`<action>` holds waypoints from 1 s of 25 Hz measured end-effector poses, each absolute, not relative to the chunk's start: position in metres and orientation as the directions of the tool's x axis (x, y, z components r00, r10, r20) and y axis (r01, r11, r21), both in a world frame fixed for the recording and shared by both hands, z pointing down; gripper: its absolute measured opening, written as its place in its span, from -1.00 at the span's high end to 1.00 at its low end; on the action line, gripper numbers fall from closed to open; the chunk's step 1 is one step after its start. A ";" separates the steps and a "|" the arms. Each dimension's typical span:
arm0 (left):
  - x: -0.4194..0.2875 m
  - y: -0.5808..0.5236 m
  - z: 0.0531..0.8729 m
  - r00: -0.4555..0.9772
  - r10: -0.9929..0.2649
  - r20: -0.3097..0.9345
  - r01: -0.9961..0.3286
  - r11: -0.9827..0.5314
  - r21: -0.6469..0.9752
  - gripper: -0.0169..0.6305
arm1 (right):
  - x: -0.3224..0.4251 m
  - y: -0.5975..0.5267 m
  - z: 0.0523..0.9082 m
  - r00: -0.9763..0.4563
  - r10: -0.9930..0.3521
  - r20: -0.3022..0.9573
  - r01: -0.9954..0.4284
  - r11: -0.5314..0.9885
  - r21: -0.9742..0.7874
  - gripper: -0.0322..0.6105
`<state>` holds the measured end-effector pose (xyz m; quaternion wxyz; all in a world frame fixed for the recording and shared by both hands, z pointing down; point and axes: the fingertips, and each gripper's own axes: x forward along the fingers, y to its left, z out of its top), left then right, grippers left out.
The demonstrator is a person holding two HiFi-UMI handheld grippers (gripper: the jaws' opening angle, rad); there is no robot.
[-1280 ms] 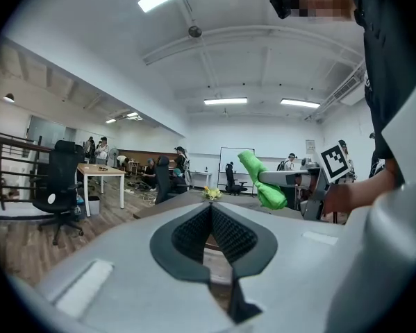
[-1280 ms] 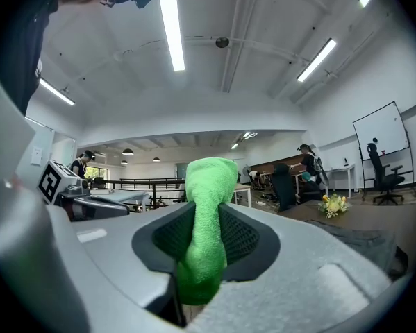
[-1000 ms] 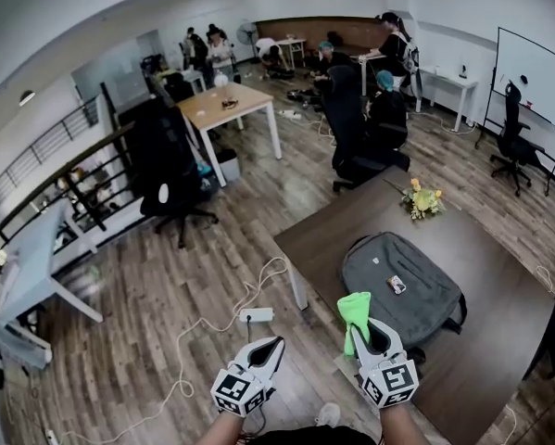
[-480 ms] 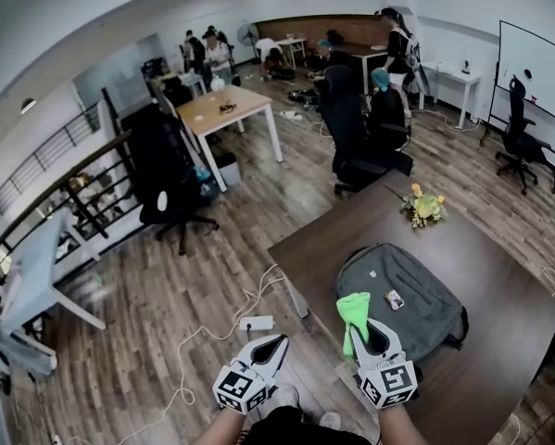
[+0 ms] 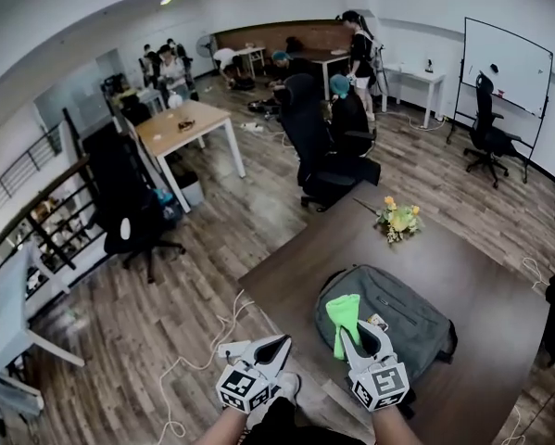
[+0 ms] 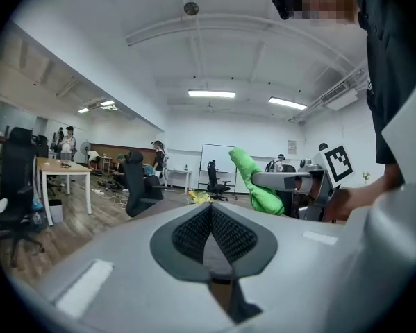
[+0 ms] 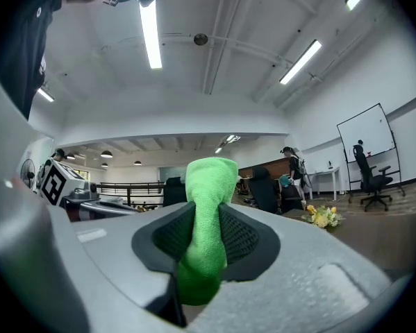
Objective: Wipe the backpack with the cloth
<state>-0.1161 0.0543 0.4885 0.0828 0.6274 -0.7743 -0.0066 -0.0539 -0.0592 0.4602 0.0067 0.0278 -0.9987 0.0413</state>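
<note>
The near edge of the grey fabric backpack (image 5: 402, 315), laid flat on the dark wooden worktop (image 5: 467, 272), is hidden behind the right tool (image 5: 363, 331), which is clamped on a fluffy green cloth (image 5: 343, 311) bunched into an upright roll. The left tool (image 5: 281, 344) is pressed together on nothing, beside the worktop's edge
</note>
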 end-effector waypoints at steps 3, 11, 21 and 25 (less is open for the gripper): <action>-0.137 0.028 0.497 -0.127 -0.984 0.123 -0.982 0.142 0.125 0.89 | -0.076 -0.074 0.458 -0.996 -0.088 0.023 -0.089 0.995 -0.056 0.58; -0.195 -0.033 0.510 0.024 -0.990 0.140 -0.988 -0.002 0.155 0.89 | -0.113 -0.123 0.470 -0.969 -0.233 0.082 -0.237 0.970 -0.051 0.58; -0.212 -0.098 0.520 0.250 -0.958 0.142 -0.958 -0.223 0.182 0.89 | -0.117 -0.171 0.489 -0.897 -0.420 0.135 -0.429 0.902 -0.045 0.58; -0.201 -0.119 0.521 0.351 -0.926 0.135 -0.929 -0.328 0.170 0.89 | -0.105 -0.187 0.499 -0.853 -0.501 0.149 -0.513 0.857 -0.052 0.58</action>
